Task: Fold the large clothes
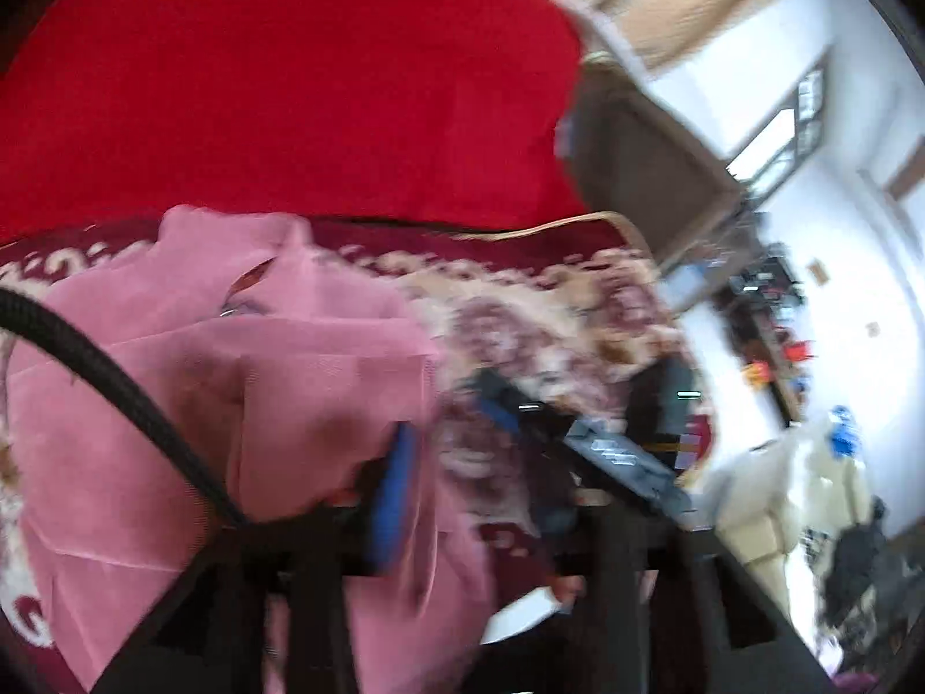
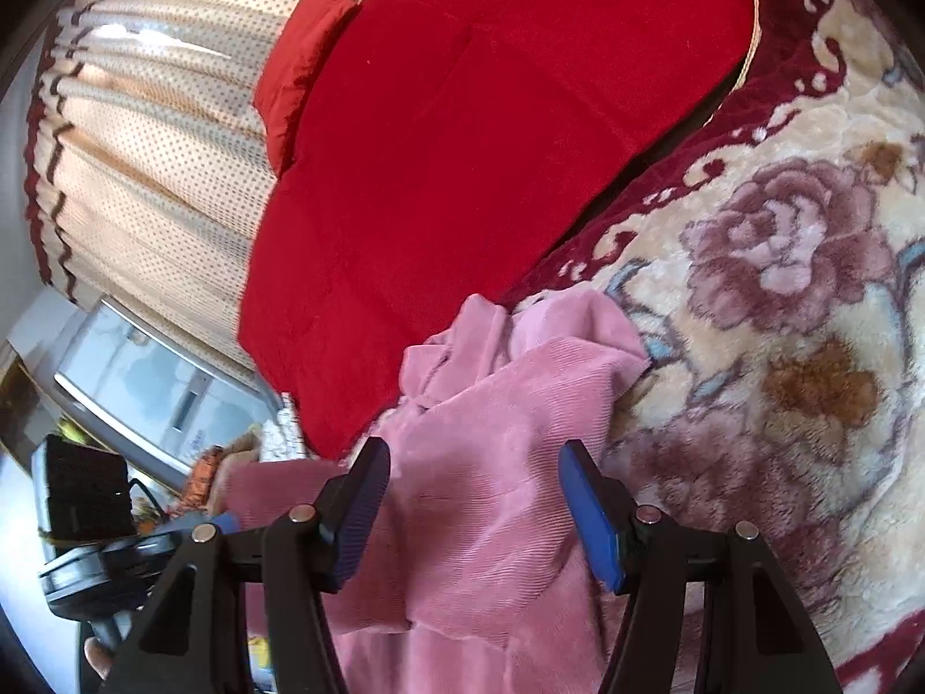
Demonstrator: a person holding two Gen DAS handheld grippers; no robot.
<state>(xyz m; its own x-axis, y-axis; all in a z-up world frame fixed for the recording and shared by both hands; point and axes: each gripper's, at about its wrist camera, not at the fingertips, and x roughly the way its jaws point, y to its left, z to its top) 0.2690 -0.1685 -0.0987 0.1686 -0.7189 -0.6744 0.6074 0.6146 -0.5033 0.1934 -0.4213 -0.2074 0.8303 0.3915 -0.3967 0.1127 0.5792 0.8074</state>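
A pink ribbed garment (image 1: 277, 381) lies partly folded on a floral blanket (image 1: 555, 312). The left wrist view is blurred. My left gripper (image 1: 485, 515) has its jaws apart; a fold of the pink cloth hangs beside its left blue pad (image 1: 396, 497), and nothing looks pinched. In the right wrist view the garment (image 2: 491, 416) spreads under my right gripper (image 2: 480, 506), whose blue pads (image 2: 589, 515) stand wide apart above the cloth without pressing it. The right gripper's body (image 1: 624, 457) shows over the blanket in the left view.
A red quilt (image 2: 474, 133) and red pillow (image 2: 300, 52) lie behind the garment on the bed. A dotted curtain (image 2: 150, 185) hangs beyond. A dark cabinet (image 1: 642, 173), cluttered shelves (image 1: 769, 312) and a black cable (image 1: 115, 381) show in the left view.
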